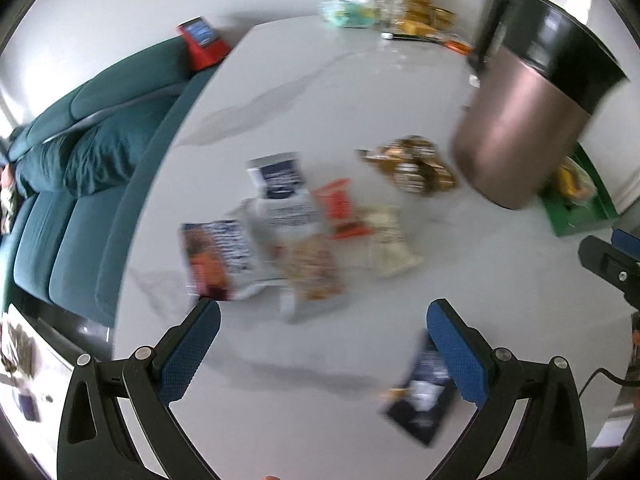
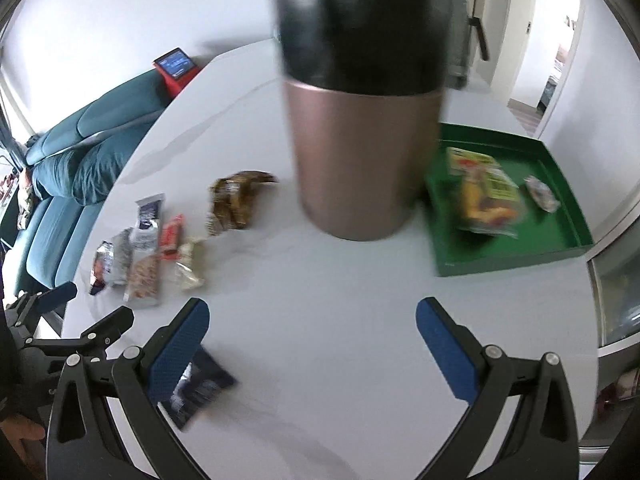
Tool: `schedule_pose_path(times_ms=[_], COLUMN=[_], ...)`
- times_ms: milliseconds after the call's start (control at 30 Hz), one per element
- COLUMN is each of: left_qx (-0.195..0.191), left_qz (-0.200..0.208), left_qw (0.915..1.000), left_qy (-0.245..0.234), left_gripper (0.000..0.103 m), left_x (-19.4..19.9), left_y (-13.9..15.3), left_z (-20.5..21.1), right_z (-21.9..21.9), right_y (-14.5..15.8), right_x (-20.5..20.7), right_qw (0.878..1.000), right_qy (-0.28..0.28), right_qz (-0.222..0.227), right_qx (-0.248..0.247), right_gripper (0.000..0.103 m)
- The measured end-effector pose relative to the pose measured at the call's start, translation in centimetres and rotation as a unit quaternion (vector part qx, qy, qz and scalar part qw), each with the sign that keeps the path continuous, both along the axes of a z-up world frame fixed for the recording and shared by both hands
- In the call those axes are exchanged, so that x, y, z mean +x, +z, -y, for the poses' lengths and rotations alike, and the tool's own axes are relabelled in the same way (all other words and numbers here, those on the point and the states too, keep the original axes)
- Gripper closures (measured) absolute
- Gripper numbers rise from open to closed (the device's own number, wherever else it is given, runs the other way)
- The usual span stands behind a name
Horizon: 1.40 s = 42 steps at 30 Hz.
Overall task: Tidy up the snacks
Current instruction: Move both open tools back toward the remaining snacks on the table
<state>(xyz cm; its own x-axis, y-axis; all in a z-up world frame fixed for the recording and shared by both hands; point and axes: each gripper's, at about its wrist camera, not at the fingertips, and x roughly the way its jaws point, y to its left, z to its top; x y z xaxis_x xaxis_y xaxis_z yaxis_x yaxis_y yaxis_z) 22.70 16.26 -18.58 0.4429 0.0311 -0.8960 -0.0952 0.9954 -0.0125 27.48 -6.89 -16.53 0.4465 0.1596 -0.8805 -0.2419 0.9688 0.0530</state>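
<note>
Several snack packets [image 1: 296,228] lie in a loose pile mid-table; they also show at the left in the right wrist view [image 2: 152,244]. A brown-gold packet [image 1: 412,170] lies apart, also in the right wrist view [image 2: 236,200]. A dark packet [image 1: 424,396] lies near me, also in the right wrist view [image 2: 196,388]. A green tray [image 2: 508,256] at the right holds a yellow-green bag [image 2: 484,192] and a small wrapper [image 2: 542,194]. My left gripper [image 1: 324,348] is open and empty above the table. My right gripper [image 2: 312,344] is open and empty.
A tall rose-gold canister with a black top [image 2: 364,120] stands between the pile and the tray; it also shows in the left wrist view [image 1: 524,112]. A teal sofa [image 1: 80,160] runs along the table's left edge. Jars and clutter [image 1: 400,12] sit at the far end.
</note>
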Motion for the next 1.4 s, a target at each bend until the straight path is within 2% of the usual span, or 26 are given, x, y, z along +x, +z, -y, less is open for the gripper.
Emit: schedule_pose_path(times_ms=[233,467,767,1067,1300,1400], left_qx=[-0.008,-0.027,-0.037,-0.056,-0.037,-0.036], left_qz=[-0.022,-0.041,-0.067,-0.074,-0.078,-0.084], left_qw=[0.9993,0.9975,0.9959,0.9943,0.9953,0.9949], left_qy=[0.029,0.05,0.049,0.053,0.044,0.043], left_gripper=[0.002,0.002,0.002,0.001,0.001,0.001], left_x=[1.9,3.7,5.3,5.5,5.7,5.9], left_y=[-2.5,-4.4,-6.0,-6.8,-7.1,-7.1], left_z=[-5.3,-8.0,-9.1,-10.2,-10.7,-11.1], right_z=[-4.5,-6.6,-8.8,-10.1,-11.0,-11.2], right_y=[-0.6,-1.1,-4.2,-6.9,-8.6,-9.2], right_x=[1.4,3.7,6.9,10.0,11.5,11.9], right_qw=[1.0,0.999,0.998,0.997,0.993,0.993], right_qy=[0.011,0.021,0.032,0.038,0.06,0.067], right_qz=[-0.009,-0.011,-0.028,-0.049,-0.067,-0.081], right_qx=[-0.01,-0.024,-0.04,-0.055,-0.072,-0.056], right_gripper=[0.0,0.0,0.0,0.0,0.0,0.0])
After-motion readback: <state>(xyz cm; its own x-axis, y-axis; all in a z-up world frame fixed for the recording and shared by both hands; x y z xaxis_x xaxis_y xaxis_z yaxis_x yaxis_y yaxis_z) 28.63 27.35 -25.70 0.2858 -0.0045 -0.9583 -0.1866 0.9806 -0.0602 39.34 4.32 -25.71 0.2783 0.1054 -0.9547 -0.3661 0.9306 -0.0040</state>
